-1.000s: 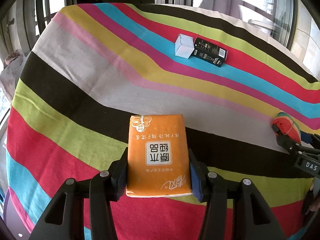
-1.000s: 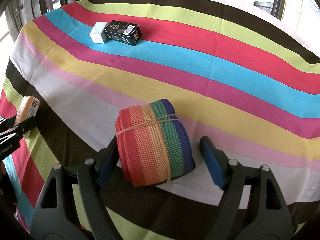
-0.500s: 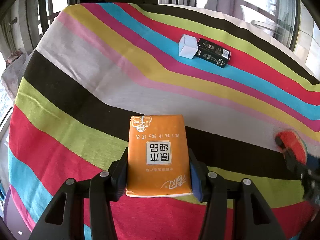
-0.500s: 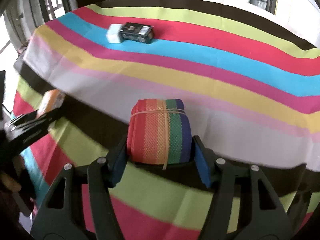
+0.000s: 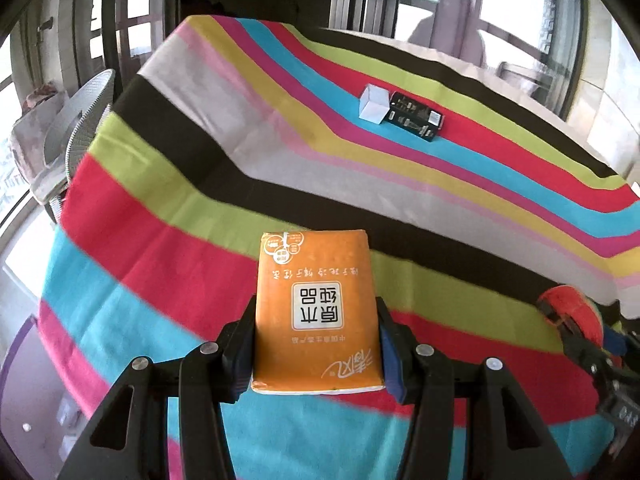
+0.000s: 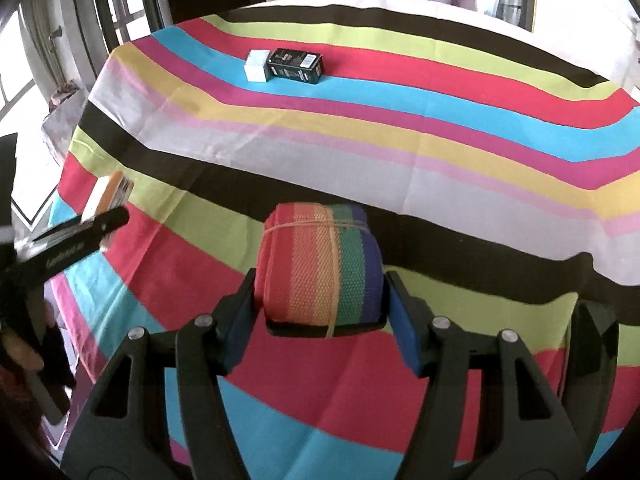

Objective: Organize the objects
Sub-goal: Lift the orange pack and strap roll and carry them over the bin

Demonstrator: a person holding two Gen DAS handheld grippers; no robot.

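- A striped cloth-covered table (image 5: 224,216) stood before windows.
- The left gripper (image 5: 316,344) clamped a flat orange tissue pack (image 5: 316,312) printed with Chinese characters.
- The right gripper (image 6: 320,308), jaws just closed, squeezed a rainbow woven roll (image 6: 320,268) bound with a rubber band.
- At twelve o'clock, a white cardboard box (image 6: 256,65) touched a black printed carton (image 6: 295,65).

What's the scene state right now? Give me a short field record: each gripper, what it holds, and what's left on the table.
left gripper: shut on orange tissue pack, lifted off the cloth
right gripper: jaws have just been closing, now shut on rainbow fabric roll, bound with a rubber band
on table: white box and black box, side by side and touching, at the far side
surface: striped tablecloth
beside the table: white fan, at the left in the left wrist view
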